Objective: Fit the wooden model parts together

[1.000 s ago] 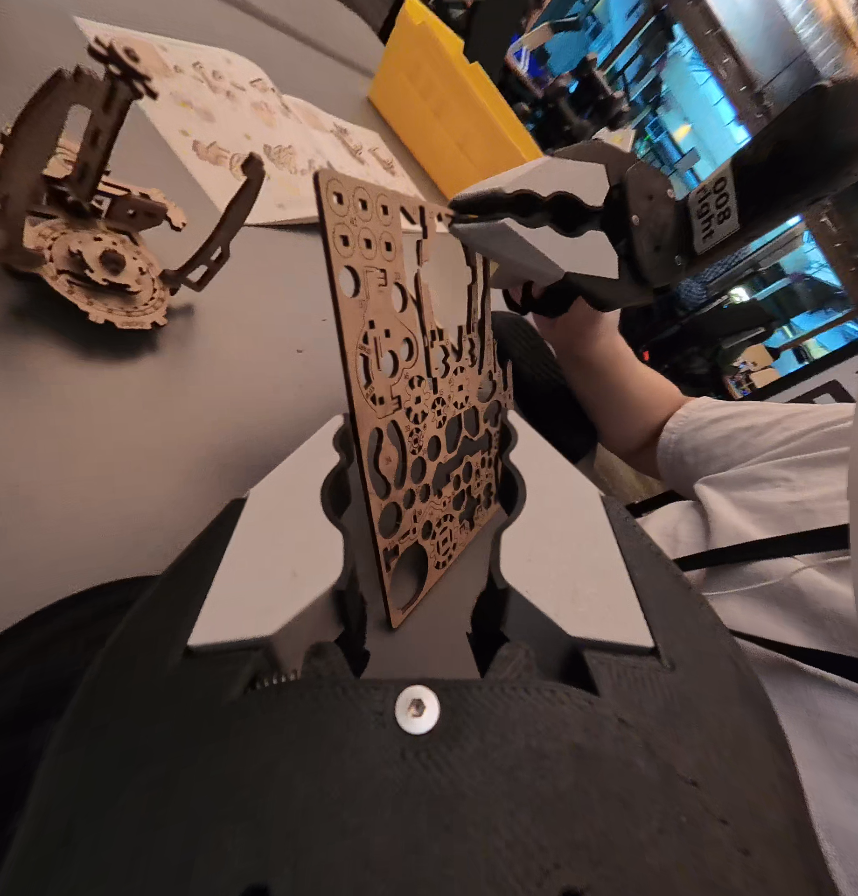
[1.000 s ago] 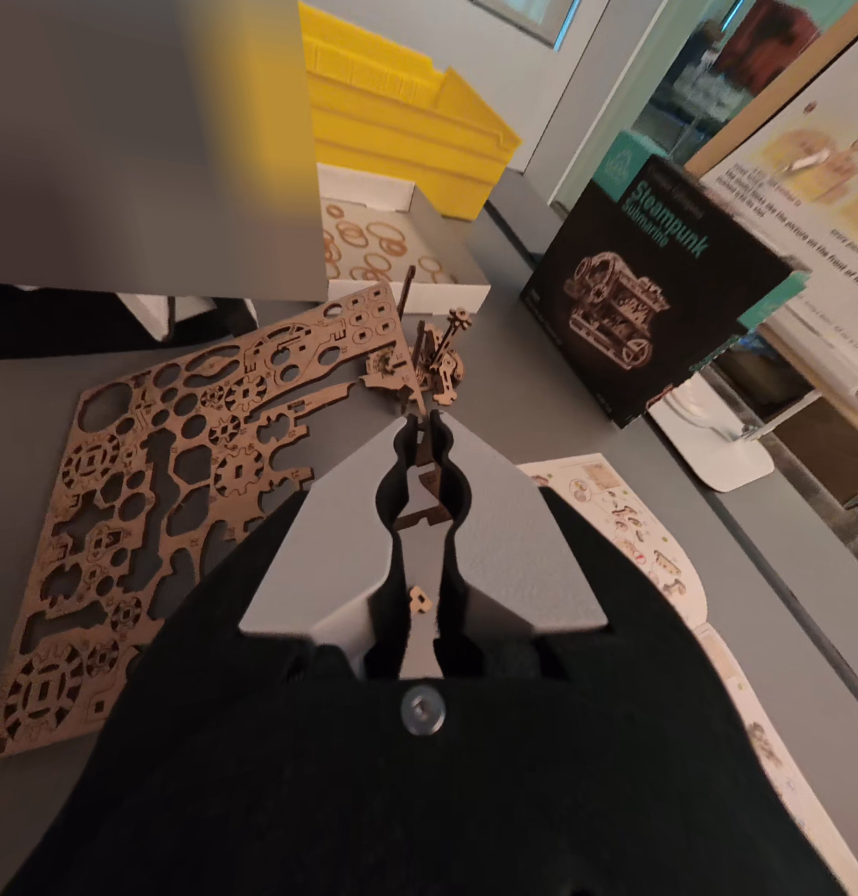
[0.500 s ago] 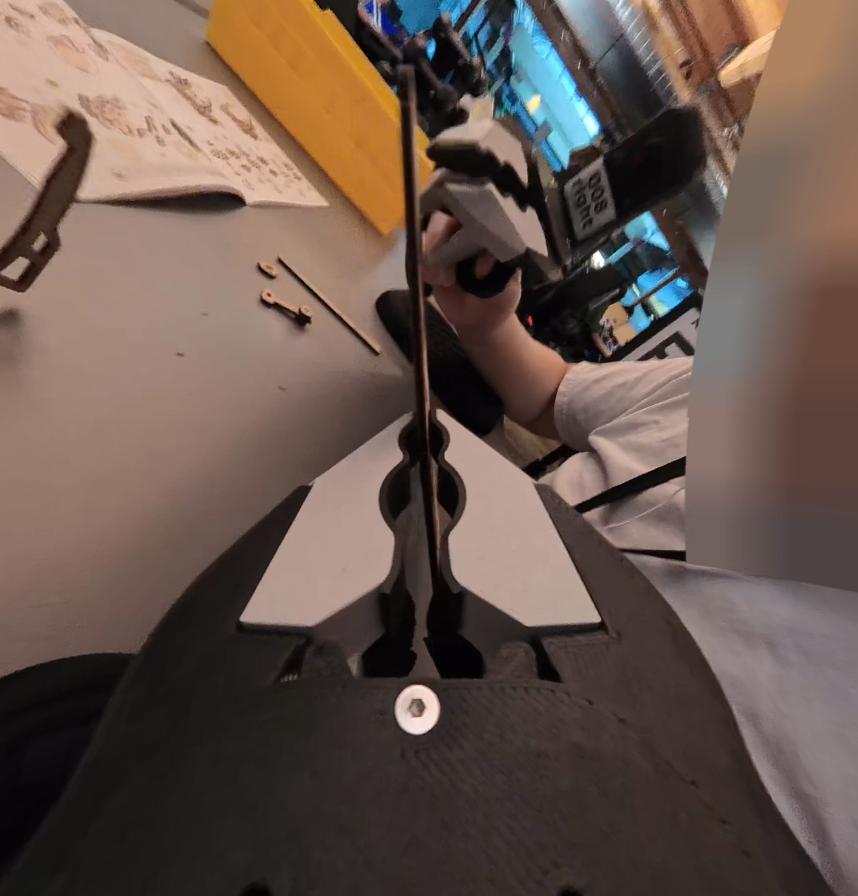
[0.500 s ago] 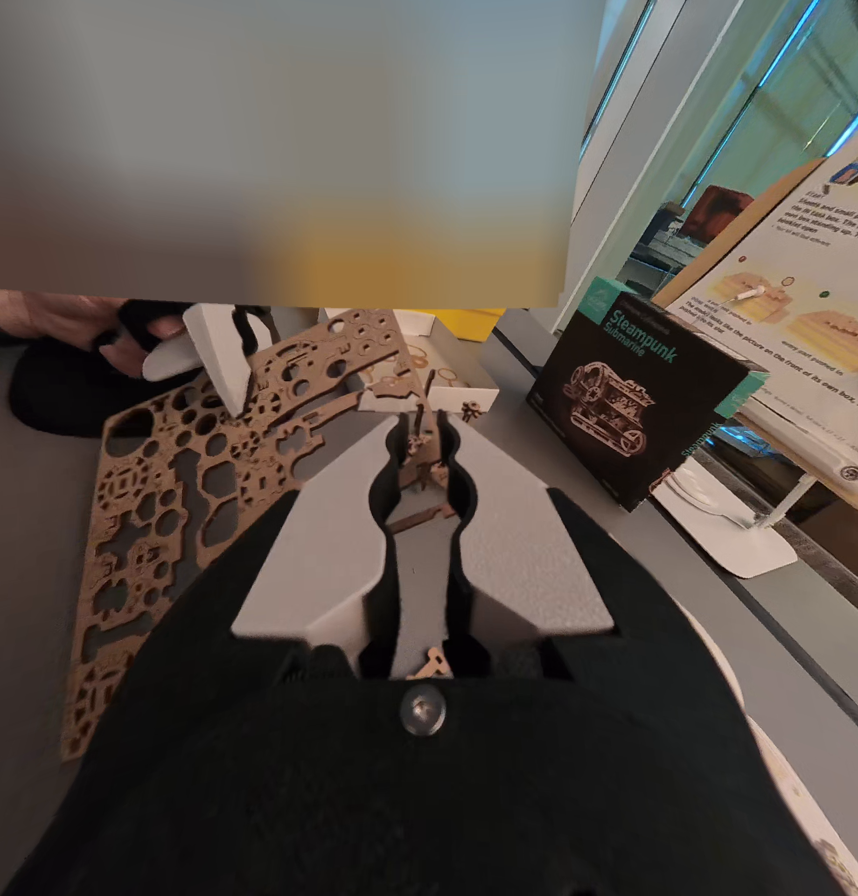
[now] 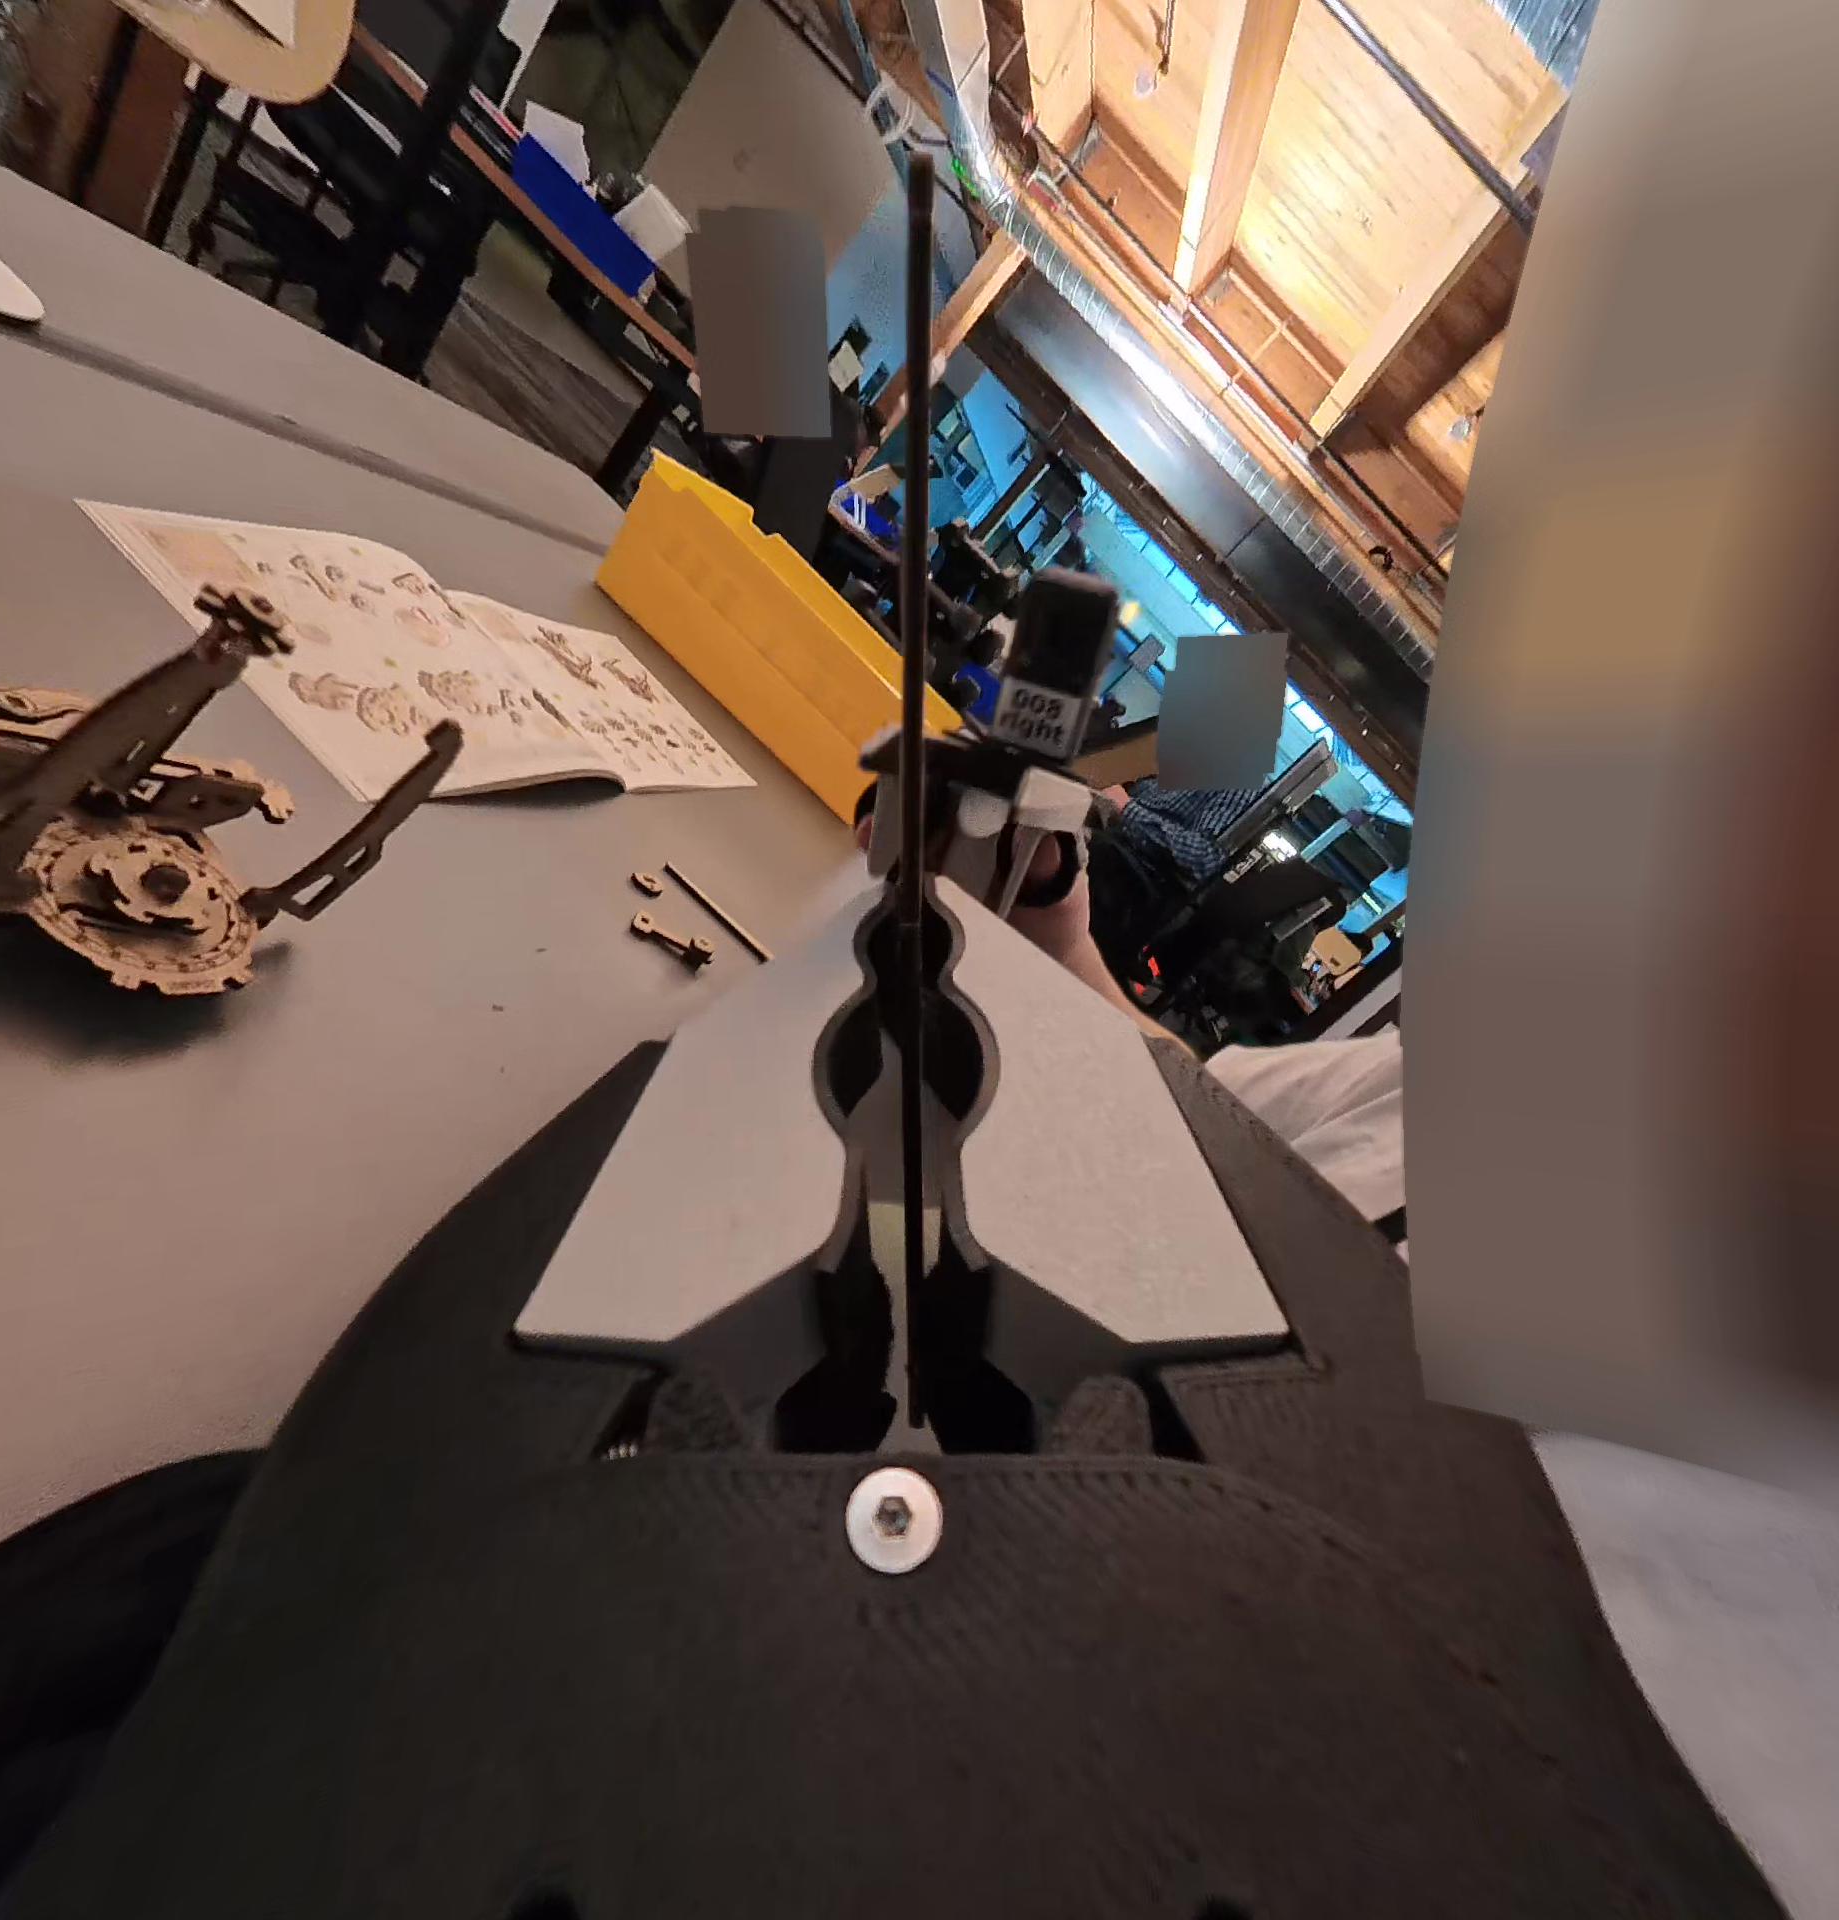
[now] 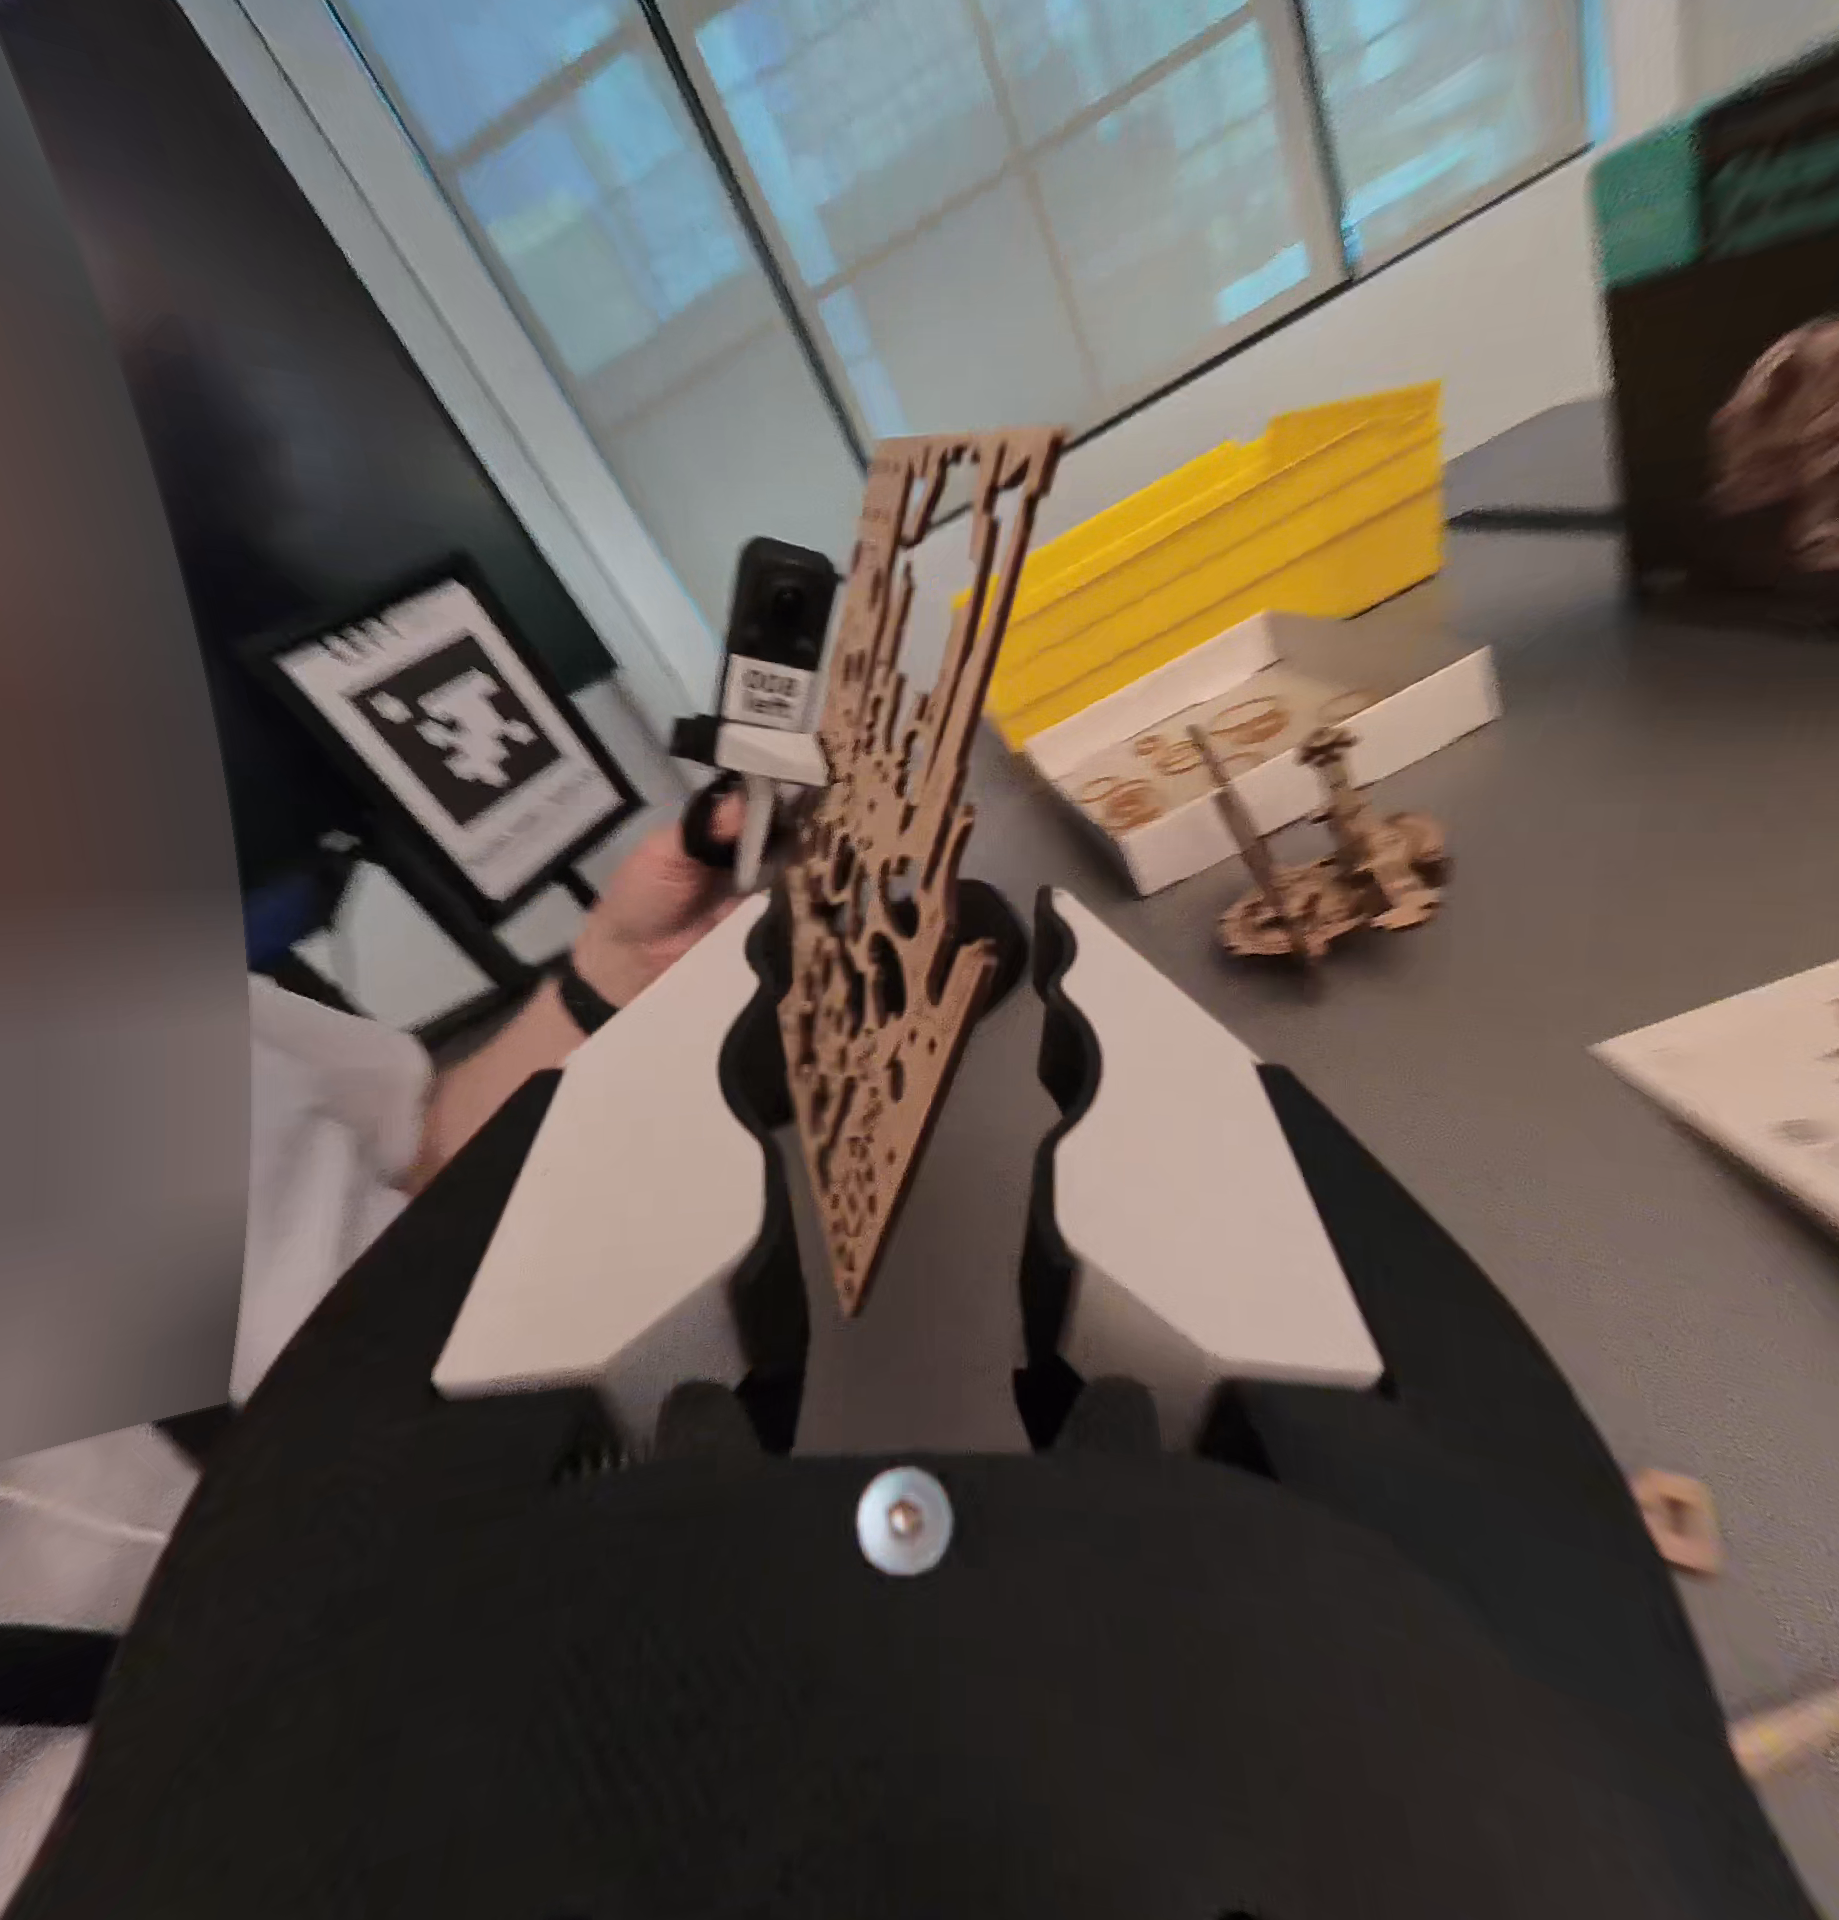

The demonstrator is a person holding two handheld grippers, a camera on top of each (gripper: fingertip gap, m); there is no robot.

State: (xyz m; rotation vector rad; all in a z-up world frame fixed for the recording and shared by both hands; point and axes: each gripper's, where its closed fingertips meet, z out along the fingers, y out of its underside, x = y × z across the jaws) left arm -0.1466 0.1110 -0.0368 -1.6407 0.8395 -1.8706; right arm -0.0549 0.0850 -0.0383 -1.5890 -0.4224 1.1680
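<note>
Since a second ago the wooden sheet (image 5: 915, 727) has turned edge-on to the left wrist camera and been lifted off the table (image 5: 375, 1091). The left gripper (image 5: 912, 914) is clamped on its lower part, so the sheet stands upright in the air as a thin dark line. The right gripper (image 6: 902, 925) has parted its fingers and now sits around the sheet's pointed lower corner, jaws wide and not touching the wood, which shows tan and full of cut-outs in the blurred right wrist view. Beyond the left gripper, small loose pieces (image 5: 676, 914) lie near the table's edge. The half-built model (image 5: 115, 831) stands to the left, with the open booklet (image 5: 427, 665) behind it. Farther back, at the table's far edge, is the yellow bin (image 5: 759, 634).
</note>
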